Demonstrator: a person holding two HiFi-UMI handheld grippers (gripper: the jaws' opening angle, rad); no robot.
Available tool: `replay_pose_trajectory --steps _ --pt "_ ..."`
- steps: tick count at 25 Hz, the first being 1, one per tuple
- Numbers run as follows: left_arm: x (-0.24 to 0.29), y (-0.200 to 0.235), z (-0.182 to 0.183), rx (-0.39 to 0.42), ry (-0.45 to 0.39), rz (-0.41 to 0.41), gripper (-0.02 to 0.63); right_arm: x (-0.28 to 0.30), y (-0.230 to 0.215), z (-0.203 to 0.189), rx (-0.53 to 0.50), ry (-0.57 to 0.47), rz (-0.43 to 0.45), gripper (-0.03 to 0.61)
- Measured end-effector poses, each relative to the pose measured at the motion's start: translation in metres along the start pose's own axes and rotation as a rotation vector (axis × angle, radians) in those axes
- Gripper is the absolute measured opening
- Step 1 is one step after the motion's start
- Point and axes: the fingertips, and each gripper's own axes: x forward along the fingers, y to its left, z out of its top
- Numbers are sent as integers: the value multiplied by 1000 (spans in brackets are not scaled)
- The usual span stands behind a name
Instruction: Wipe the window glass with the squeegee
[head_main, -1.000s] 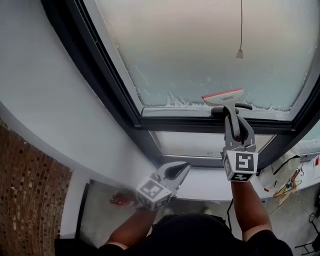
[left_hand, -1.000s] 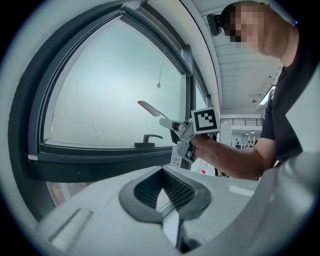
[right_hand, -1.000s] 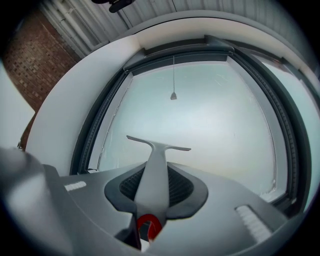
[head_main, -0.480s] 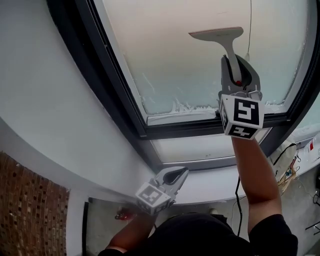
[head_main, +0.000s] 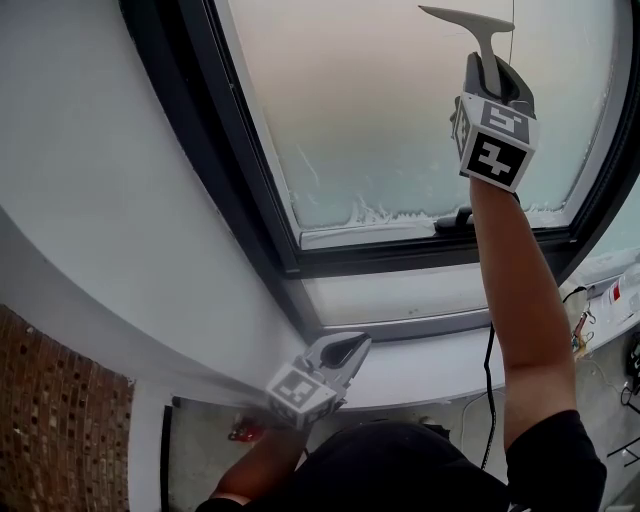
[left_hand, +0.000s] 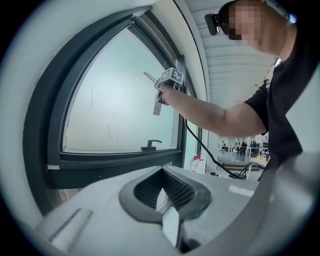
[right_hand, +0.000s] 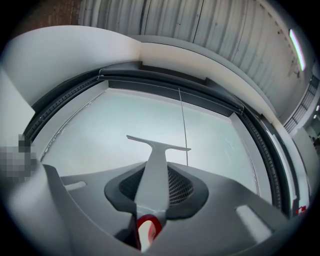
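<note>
My right gripper (head_main: 494, 72) is raised high in front of the frosted window glass (head_main: 370, 110), shut on the grey squeegee (head_main: 468, 22). Its blade points up, near the top of the head view. In the right gripper view the squeegee (right_hand: 156, 162) runs up from between the jaws to a T-shaped blade level against the glass (right_hand: 95, 135); whether the blade touches the pane is unclear. My left gripper (head_main: 338, 354) hangs low by the sill, shut and empty. From the left gripper view the squeegee (left_hand: 150, 77) and the raised arm show against the pane.
A dark window frame (head_main: 250, 200) surrounds the pane, with a black handle (head_main: 455, 218) on its lower rail. A thin pull cord (right_hand: 183, 125) hangs in front of the glass. A white sill (head_main: 420, 365) lies below. Cables and small items (head_main: 600, 320) sit at the lower right.
The right gripper has carried the squeegee up from the bottom edge of the pane to its upper part. The left gripper has stayed by the sill.
</note>
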Motion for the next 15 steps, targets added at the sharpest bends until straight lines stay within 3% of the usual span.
replay_pose_trajectory --steps 9,15 --pt "5 3 -6 -34 -2 7 0 -9 9 -28 9 34 13 106" --pt "14 6 -11 -45 9 6 0 -43 22 -81 -9 100 64 106"
